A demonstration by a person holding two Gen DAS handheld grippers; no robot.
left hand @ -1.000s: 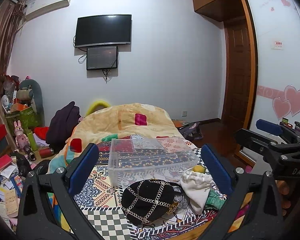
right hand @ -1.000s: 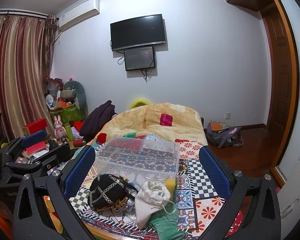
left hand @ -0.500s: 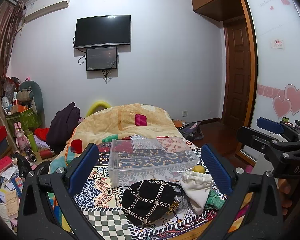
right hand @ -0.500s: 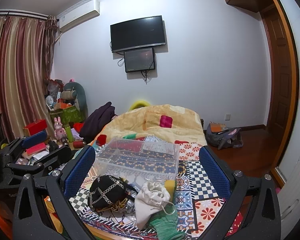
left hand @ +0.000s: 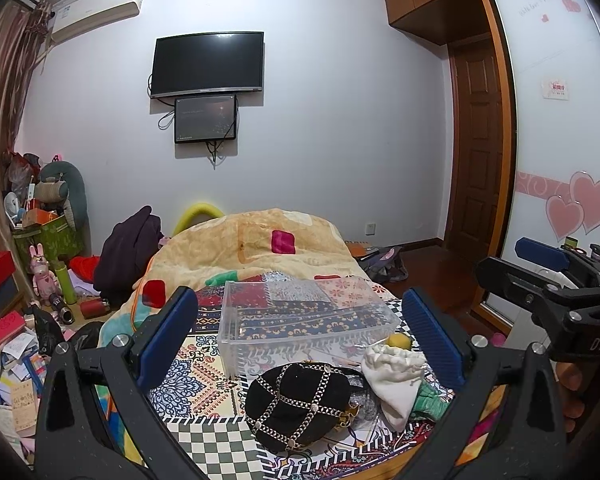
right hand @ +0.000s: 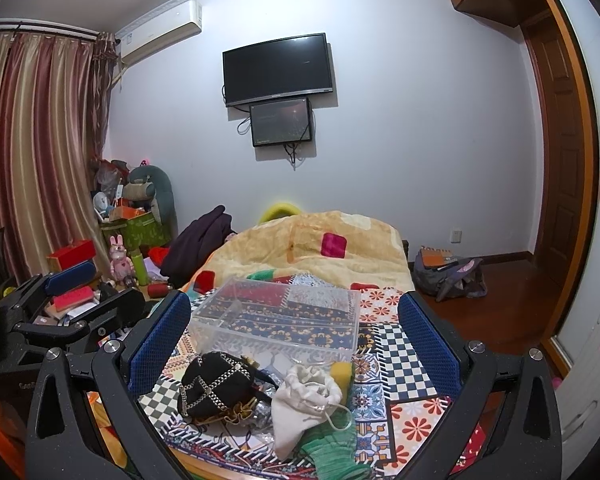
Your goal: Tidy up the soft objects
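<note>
A clear plastic box [left hand: 300, 316] [right hand: 278, 322] stands empty on the patterned bed cover. In front of it lie a black pouch with a gold chain net [left hand: 300, 404] [right hand: 216, 386], a white drawstring bag [left hand: 394, 376] [right hand: 306, 400], a green knit piece [left hand: 430, 398] [right hand: 332, 448] and a yellow sponge [left hand: 398, 340] [right hand: 342, 372]. My left gripper [left hand: 300, 340] is open and empty, held back from the pile. My right gripper [right hand: 296, 344] is open and empty too, to the right of the left one [right hand: 60, 312].
A yellow quilt [left hand: 256, 244] is heaped behind the box. The floor on the left holds boxes, toys and bottles [left hand: 52, 280]. A bag [right hand: 448, 276] lies on the wooden floor at right, by a door [left hand: 480, 144]. A TV [left hand: 208, 64] hangs on the far wall.
Both views have shifted very slightly. The objects on the bed have not moved and both grippers stay open.
</note>
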